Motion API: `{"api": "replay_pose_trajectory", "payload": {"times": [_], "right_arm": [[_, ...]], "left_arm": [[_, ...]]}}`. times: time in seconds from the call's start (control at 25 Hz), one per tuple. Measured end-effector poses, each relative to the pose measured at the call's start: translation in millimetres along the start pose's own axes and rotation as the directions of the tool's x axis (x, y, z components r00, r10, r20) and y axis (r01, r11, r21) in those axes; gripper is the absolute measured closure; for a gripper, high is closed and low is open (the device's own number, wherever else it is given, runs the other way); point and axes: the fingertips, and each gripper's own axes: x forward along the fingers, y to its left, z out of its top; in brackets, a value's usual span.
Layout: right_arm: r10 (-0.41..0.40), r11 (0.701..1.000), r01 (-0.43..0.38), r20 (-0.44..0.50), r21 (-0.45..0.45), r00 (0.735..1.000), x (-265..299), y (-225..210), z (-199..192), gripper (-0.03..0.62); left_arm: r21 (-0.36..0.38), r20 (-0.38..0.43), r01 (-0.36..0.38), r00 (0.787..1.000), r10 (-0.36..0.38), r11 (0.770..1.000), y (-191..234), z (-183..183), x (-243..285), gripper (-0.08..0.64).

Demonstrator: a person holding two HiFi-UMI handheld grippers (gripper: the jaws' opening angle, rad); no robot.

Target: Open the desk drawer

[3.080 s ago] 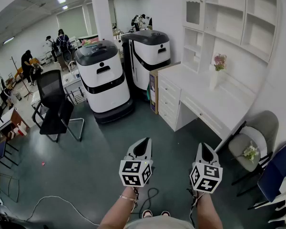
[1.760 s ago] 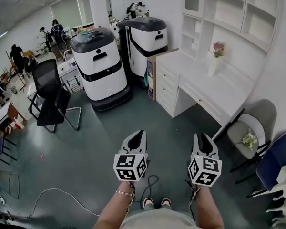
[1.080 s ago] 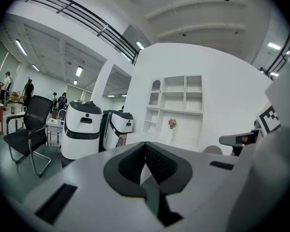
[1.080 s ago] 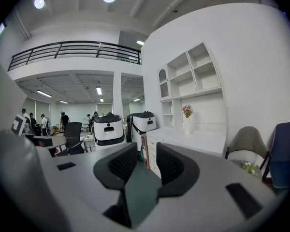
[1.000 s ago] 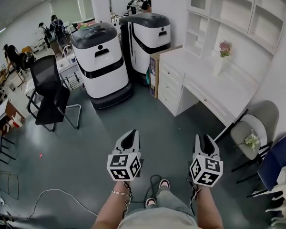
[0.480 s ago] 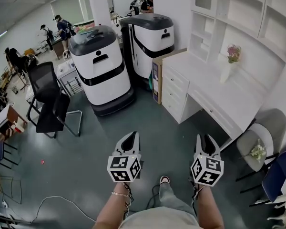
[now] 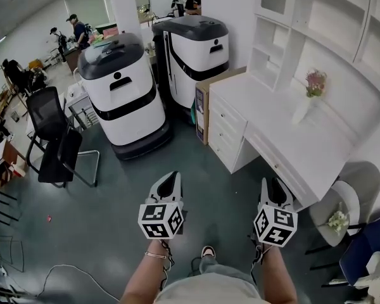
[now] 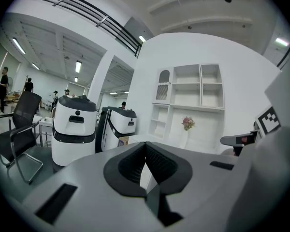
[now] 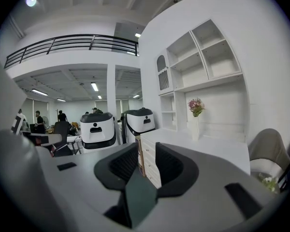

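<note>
Far to the left of the desk (image 7: 275, 128), a black office chair (image 7: 50, 138) stands on the dark floor (image 7: 114, 195). Between that chair and the desk we see two big white machines with black tops. One machine (image 7: 120, 100) is nearer to us, and the other (image 7: 191, 52) is further back, close to the desk's left end. A brown board (image 7: 201, 103) stands flat against that end. The drawers (image 7: 223, 128) are stacked in the desk's left end, facing us, and all are pushed in. On the desk top, towards the back, stands a white vase (image 7: 302, 111) with pink flowers. Open white shelves (image 7: 316, 24) rise on the wall behind it. Right of the desk is a grey chair (image 7: 345, 198) with a small bunch of flowers (image 7: 335, 220) on its seat.

In front of the desk and well apart from it, we hold both tools over the floor. The left gripper (image 7: 171, 177) has its jaws pressed together at the tips, with nothing between them. The right gripper (image 7: 272, 182) has its jaws spread. They have just been closing a little and hold nothing. Through the gap, its own camera looks at the distant drawers.
</note>
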Motion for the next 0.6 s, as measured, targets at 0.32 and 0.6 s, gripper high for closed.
{"api": "replay_pose_trajectory", "payload": {"times": [0.32,0.6], "right_arm": [[0.005,0.999,-0.004,-0.012,0.032,1.000,60,-26,8,0.476],[-0.004,0.999,0.006,-0.027,0.048,1.000,104,-29,8,0.476]], "left_arm": [[0.020,-0.018,-0.014,1.000,0.015,1.000,7,10,59,0.543],[0.020,-0.026,-0.025,0.999,0.026,0.999,31,17,103,0.543]]}}
